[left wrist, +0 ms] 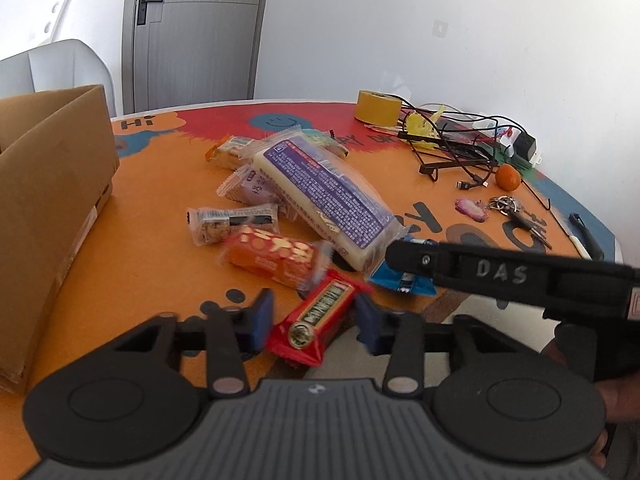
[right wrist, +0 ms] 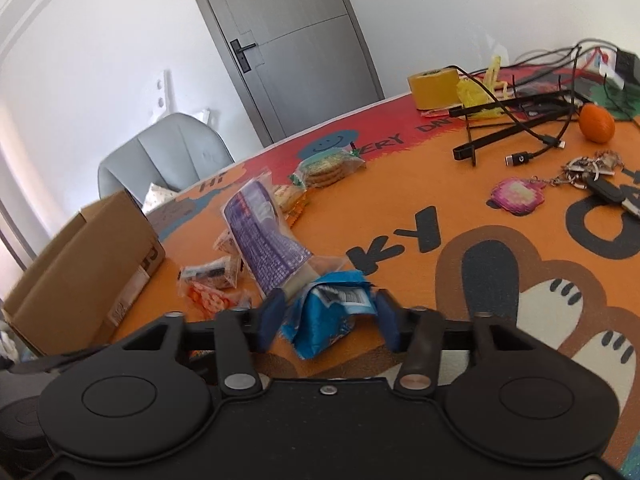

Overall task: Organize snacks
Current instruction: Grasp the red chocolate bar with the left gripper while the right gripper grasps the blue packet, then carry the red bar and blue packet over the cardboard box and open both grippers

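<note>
- Left gripper (left wrist: 316,320) sits low at the bottom centre of its frame, jaws spread to either side of a red foil-wrapped snack bar with a green label (left wrist: 316,318). The blue pads (left wrist: 262,314) flank the wrapper; whether they touch it, I cannot tell.
- That bar lies at the near edge of the orange printed table mat (left wrist: 152,232), lengthwise between the fingers, so closing across its narrow width looks like the easy grab.
- Right gripper (right wrist: 328,312), lower centre of its own view, has its jaws spread around a crumpled blue snack packet (right wrist: 320,320). No firm pinch visible yet.
- In the left view that same gripper reaches in from the right edge, tip over the blue packet.
- Middle of the frame: the snack pile, with a long clear pack with a purple label (left wrist: 328,196) lying across smaller wrappers and an orange packet (left wrist: 272,258) just below it.
- The open brown cardboard box (left wrist: 52,184), far left, is likely where the snacks go.
- Upper right: a yellow tape roll (left wrist: 378,106), black cables (left wrist: 460,140), a small orange fruit (left wrist: 508,176) and keys (left wrist: 508,204), well apart from the pile.
</note>
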`<state>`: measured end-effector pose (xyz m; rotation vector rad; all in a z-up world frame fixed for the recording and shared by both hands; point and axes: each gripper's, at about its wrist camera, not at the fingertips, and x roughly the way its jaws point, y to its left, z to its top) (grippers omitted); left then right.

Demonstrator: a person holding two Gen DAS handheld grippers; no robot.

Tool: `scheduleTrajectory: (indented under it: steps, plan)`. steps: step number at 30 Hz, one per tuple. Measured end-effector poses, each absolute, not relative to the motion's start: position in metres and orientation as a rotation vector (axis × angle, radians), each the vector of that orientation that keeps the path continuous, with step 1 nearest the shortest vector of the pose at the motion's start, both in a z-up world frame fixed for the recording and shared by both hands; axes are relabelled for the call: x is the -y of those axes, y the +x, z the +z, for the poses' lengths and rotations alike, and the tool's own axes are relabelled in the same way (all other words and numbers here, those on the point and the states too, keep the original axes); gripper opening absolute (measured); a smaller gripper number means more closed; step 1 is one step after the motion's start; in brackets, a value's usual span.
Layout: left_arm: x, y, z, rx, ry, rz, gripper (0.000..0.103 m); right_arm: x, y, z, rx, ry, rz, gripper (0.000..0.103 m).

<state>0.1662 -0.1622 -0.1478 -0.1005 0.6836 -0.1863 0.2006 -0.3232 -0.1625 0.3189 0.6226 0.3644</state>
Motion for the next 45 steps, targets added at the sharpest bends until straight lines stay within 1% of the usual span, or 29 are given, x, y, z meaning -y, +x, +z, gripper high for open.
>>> scheduleTrajectory:
  steps: [1, 2, 3, 11, 31, 45]
  plan:
    - [0.162, 0.166, -0.148, -0.683, -0.1, -0.184, 0.03, 0.323, 0.199, -0.162, -0.619, 0.314, 0.366, 0.038]
    - [0.161, 0.165, -0.148, -0.682, -0.098, -0.181, 0.023, 0.322, 0.199, -0.162, -0.624, 0.313, 0.37, 0.033]
    - [0.16, 0.164, -0.148, -0.683, -0.103, -0.184, 0.019, 0.323, 0.198, -0.163, -0.626, 0.32, 0.373, 0.032]
    - [0.147, 0.153, -0.142, -0.703, -0.155, -0.178, 0.018, 0.322, 0.179, -0.157, -0.62, 0.344, 0.378, 0.03]
    - [0.084, 0.114, -0.072, -0.508, -0.186, -0.104, 0.018, 0.272, 0.15, -0.101, -0.504, 0.305, 0.394, 0.03]
    - [0.043, 0.097, -0.047, -0.443, -0.216, -0.051, 0.018, 0.232, 0.147, -0.077, -0.453, 0.276, 0.462, 0.03]
